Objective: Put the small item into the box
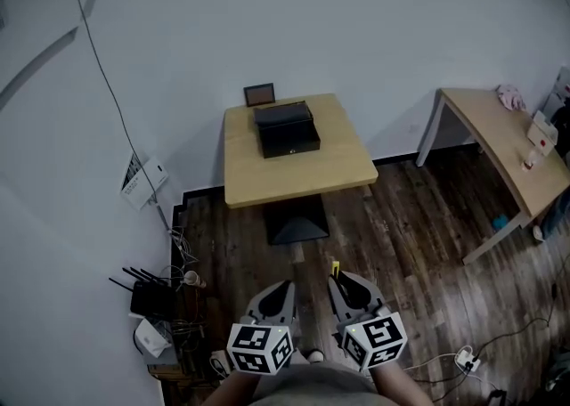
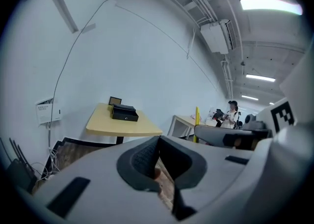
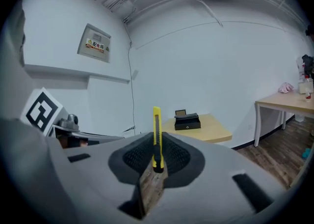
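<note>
A black box (image 1: 287, 130) stands closed on a small wooden table (image 1: 343, 164) some way ahead of me; a small dark frame (image 1: 259, 93) leans behind it. My right gripper (image 1: 337, 280) is shut on a yellow utility knife (image 1: 335, 267), which stands upright between the pads (image 3: 156, 139). Past the knife, the right gripper view shows the box (image 3: 188, 122) and table (image 3: 211, 132) in the distance. My left gripper (image 1: 285, 288) hangs beside the right one, shut with nothing in it (image 2: 158, 144). Its view shows the box (image 2: 124, 113) far off too.
A second, longer table (image 1: 508, 146) with small items stands at the right. Routers and tangled cables (image 1: 156, 302) lie on the floor by the left wall, a power strip (image 1: 465, 360) at lower right. A person (image 2: 230, 115) stands far off in the left gripper view.
</note>
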A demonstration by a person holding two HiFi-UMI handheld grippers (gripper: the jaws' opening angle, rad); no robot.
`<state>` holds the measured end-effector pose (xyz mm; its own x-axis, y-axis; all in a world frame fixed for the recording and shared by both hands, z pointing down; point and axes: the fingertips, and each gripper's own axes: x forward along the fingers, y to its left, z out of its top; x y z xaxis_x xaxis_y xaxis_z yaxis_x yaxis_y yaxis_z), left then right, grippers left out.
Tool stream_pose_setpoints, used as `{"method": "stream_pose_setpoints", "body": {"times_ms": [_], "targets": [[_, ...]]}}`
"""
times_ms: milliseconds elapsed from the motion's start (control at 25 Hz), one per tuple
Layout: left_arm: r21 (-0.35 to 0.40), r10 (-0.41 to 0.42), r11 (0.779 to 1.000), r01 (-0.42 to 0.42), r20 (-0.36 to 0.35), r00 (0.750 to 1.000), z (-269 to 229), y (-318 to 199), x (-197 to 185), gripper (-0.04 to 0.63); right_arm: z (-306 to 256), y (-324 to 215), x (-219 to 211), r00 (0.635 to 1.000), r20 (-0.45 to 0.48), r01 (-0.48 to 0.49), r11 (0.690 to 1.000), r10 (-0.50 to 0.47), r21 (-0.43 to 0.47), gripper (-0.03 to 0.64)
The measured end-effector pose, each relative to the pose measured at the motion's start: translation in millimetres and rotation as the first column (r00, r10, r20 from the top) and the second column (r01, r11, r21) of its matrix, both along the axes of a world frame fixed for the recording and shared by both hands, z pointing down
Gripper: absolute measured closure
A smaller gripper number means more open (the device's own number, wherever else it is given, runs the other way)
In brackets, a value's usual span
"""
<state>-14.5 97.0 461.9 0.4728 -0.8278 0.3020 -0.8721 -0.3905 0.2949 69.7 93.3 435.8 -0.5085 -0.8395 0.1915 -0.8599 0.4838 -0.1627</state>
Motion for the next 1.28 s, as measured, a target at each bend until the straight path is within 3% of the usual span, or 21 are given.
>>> {"method": "stream_pose_setpoints", "body": {"times_ms": [400,640,960,1280], "targets": [[0.004,-0.073,0.997,0.073,-0.028,0.997,-1.5,3.3,-2.2,0.592,-7.9,7.8,7.9,0.999,0.024,0.038,0.999,-0.038,0.001,0.574],[-0.005,-0.077,0.997,0.077,-0.037,0.996,2.2,-13.9,2.5,0.592,-3.5,-6.3,8.9,0.998,0.029,0.052,0.999,-0.052,-0.004,0.574],[-0.023,-0.074,0.997,0.073,-0.052,0.996,8.0,-58.1,3.1,0.592,0.6,-49.0,6.9,0.998,0.039,0.052,0.998,-0.051,-0.036,0.574],[-0.026,-0.075,0.997,0.074,-0.058,0.995,9.8,-125.2,-19.2,0.592,0.2,-119.0,-11.5,0.998,0.034,0.049,0.999,-0.049,-0.019,0.574]]}}
